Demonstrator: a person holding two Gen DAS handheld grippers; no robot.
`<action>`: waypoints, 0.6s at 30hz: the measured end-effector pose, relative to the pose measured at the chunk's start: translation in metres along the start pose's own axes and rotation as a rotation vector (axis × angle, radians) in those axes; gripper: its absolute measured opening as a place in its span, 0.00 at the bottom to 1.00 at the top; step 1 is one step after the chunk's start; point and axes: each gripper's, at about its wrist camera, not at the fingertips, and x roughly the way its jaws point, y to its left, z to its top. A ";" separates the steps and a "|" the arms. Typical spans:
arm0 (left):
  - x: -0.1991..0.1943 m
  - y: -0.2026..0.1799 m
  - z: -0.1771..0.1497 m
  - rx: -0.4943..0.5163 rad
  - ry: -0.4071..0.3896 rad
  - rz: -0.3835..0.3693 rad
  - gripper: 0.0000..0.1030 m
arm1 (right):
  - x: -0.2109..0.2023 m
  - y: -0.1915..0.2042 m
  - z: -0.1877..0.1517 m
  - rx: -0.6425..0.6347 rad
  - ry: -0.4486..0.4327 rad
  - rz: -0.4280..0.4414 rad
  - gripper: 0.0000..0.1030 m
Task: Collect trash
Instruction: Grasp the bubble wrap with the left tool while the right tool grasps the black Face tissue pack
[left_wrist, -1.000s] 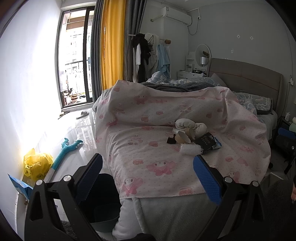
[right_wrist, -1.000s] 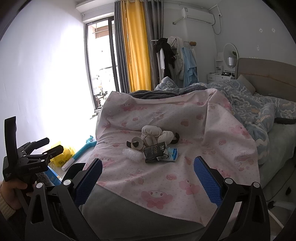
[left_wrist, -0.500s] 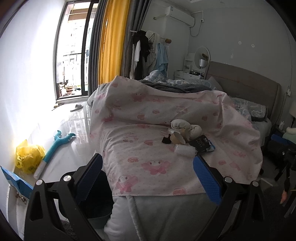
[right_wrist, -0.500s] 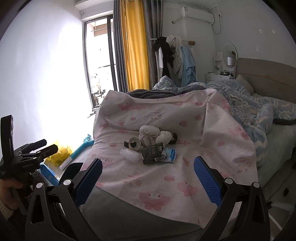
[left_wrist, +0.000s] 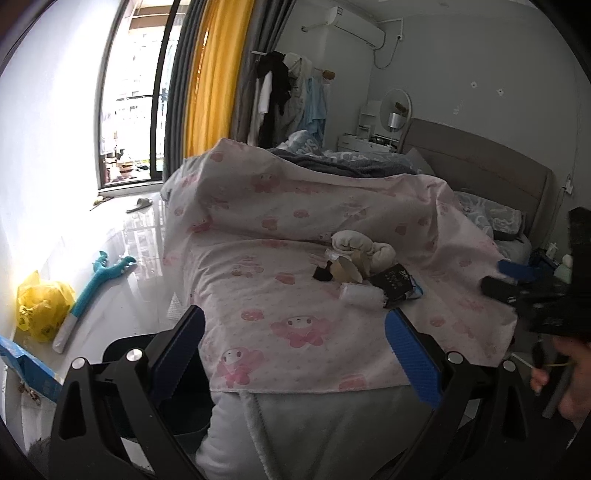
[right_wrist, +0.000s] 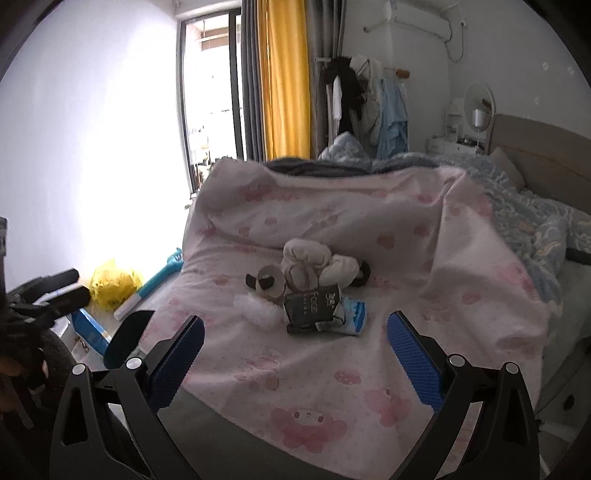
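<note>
A small heap of trash lies on the pink patterned blanket (right_wrist: 424, 258): a black packet (right_wrist: 312, 309), a blue-white wrapper (right_wrist: 354, 312), a crumpled clear plastic piece (right_wrist: 255, 307), a tape roll (right_wrist: 269, 282) and rolled cream socks (right_wrist: 314, 262). The left wrist view shows the same heap, with the black packet (left_wrist: 393, 283) and clear plastic (left_wrist: 361, 295). My right gripper (right_wrist: 295, 347) is open, short of the heap, nothing between its blue pads. My left gripper (left_wrist: 293, 349) is open too, over the blanket's near edge. A dark bin (left_wrist: 122, 350) stands on the floor under the left finger.
On the floor at left lie a yellow plastic bag (left_wrist: 40, 306), a teal long-handled tool (left_wrist: 96, 280) and a blue box (right_wrist: 90, 330). The headboard (left_wrist: 480, 173) and a blue quilt (right_wrist: 528, 218) are at right. A clothes rack (right_wrist: 365, 96) and curtains stand behind.
Both grippers have moved closer to the bed, and the heap looks larger. The right gripper and the hand that holds it have come into the right edge of the left wrist view.
</note>
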 end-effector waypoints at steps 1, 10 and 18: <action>0.002 -0.001 0.000 0.007 0.000 -0.012 0.96 | 0.007 0.000 0.000 -0.006 0.013 -0.003 0.97; 0.031 -0.013 0.003 0.099 0.064 -0.111 0.96 | 0.056 -0.009 -0.001 -0.105 0.078 -0.009 0.97; 0.076 -0.018 0.006 0.125 0.117 -0.129 0.96 | 0.094 -0.010 -0.001 -0.174 0.138 0.057 0.97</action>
